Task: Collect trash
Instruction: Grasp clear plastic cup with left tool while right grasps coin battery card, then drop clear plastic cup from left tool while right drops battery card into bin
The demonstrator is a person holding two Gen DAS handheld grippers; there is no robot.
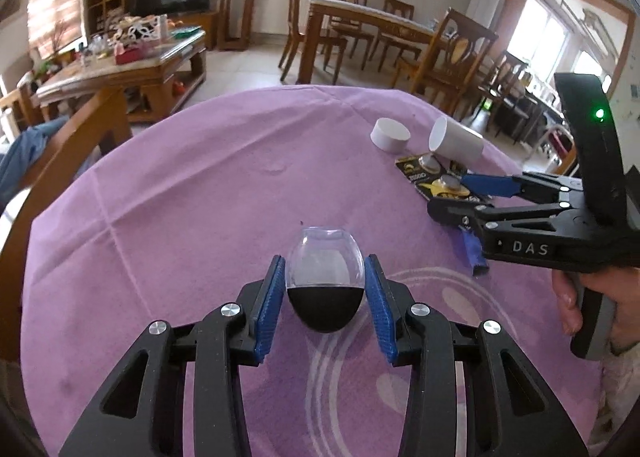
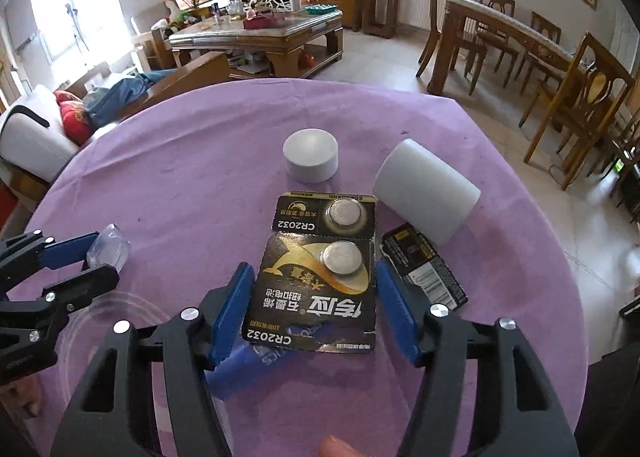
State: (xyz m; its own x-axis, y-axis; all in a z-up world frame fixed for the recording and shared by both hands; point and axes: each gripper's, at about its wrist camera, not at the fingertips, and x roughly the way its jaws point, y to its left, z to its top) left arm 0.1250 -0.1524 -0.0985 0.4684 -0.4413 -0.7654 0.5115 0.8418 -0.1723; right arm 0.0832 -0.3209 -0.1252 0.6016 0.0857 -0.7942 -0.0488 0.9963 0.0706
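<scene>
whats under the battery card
A blue wrapper pokes out from under the near corner of the battery card, lying on the purple cloth. How far it runs beneath, and whether anything else lies there, is hidden by the card.

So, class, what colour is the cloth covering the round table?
Purple cloth, with white curved lines; clearest in the left wrist view.

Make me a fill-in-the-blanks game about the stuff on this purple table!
1. The left gripper has a clear and black ____-shaped capsule between its fingers.
2. The battery card between the right gripper's fingers reads CR____.
3. The white cup lies on its ____.
4. The tablecloth is ____.

Missing words: egg; 2032; side; purple
</scene>
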